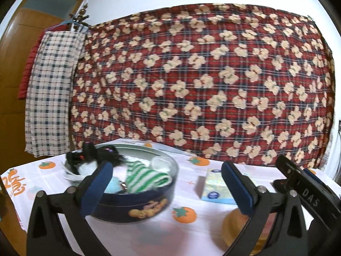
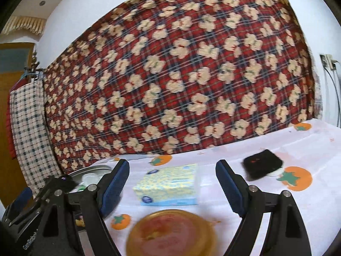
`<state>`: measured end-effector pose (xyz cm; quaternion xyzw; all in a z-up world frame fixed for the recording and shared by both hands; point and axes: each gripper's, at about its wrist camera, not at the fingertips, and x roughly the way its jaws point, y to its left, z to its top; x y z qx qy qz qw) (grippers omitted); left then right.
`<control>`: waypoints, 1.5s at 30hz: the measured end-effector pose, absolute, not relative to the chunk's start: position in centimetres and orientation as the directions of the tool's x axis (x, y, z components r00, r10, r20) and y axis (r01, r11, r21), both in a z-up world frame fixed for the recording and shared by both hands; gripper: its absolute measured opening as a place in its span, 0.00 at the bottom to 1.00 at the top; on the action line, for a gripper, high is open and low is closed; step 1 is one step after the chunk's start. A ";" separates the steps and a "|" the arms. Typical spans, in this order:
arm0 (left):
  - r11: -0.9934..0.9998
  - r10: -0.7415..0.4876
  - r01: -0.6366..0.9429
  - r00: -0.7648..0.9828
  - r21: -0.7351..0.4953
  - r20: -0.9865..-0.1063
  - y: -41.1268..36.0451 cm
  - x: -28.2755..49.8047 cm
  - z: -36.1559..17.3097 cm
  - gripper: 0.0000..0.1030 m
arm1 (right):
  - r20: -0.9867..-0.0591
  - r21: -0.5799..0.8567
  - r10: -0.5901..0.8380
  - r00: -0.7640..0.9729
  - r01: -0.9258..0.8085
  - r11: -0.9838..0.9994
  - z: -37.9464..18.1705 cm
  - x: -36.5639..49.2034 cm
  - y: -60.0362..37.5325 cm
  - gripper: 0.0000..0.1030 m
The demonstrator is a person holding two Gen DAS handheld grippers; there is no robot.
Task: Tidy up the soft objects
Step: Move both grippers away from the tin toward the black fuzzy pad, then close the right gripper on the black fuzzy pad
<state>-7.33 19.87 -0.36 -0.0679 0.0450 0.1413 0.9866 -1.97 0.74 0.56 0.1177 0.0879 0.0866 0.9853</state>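
Observation:
A round dark blue tin [image 1: 136, 204] stands on the table at the left. It holds a black-and-white plush [image 1: 89, 160], a green-striped knit piece [image 1: 147, 177] and a light blue item [image 1: 114, 186]. My left gripper [image 1: 168, 184] is open and empty, and its left finger overlaps the tin's near rim. My right gripper [image 2: 172, 184] is open too, with a pale blue tissue pack [image 2: 170, 186] on the table beyond its fingers. A black fuzzy object [image 2: 263, 166] lies further right. The tin [image 2: 93, 170] shows at the left edge of the right wrist view.
A round golden lid [image 2: 170, 232], blurred, lies close under the right gripper. The table wears a white cloth [image 2: 309, 149] printed with orange fruit. Behind it hang a red plaid bear quilt [image 1: 191, 74] and a checked cloth [image 1: 53, 89]. A wall socket [image 2: 328, 60] is at the right.

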 end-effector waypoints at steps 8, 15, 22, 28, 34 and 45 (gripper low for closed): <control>0.973 0.190 -0.204 0.973 -0.106 -0.130 16.2 -6.3 -0.3 1.00 | -0.169 0.240 0.083 0.982 -0.040 0.970 0.6 -2.1 -5.2 0.82; 0.990 0.097 -0.110 0.984 -0.086 -0.152 12.6 -5.3 -0.1 1.00 | -0.231 0.289 -0.034 0.972 0.102 0.952 0.1 -1.8 -12.8 0.82; 0.996 -0.026 0.008 0.978 -0.086 -0.205 8.5 -4.0 -0.3 1.00 | -0.315 0.257 -0.142 0.938 0.228 0.939 -0.1 -0.7 -19.2 0.82; 0.992 -0.124 0.129 0.949 -0.001 -0.290 3.5 -2.8 -0.7 1.00 | -0.455 0.249 -0.113 0.883 0.248 0.936 -1.3 3.0 -23.3 0.82; 0.985 -0.162 0.170 0.930 -0.004 -0.329 1.7 -2.2 -0.8 1.00 | -0.538 0.295 0.027 0.842 0.159 0.942 -2.6 5.7 -23.3 0.82; 0.984 -0.127 0.164 0.913 0.064 -0.388 -0.6 -1.0 -1.3 1.00 | -0.560 0.240 0.123 0.820 0.018 0.971 -1.9 11.2 -19.7 0.82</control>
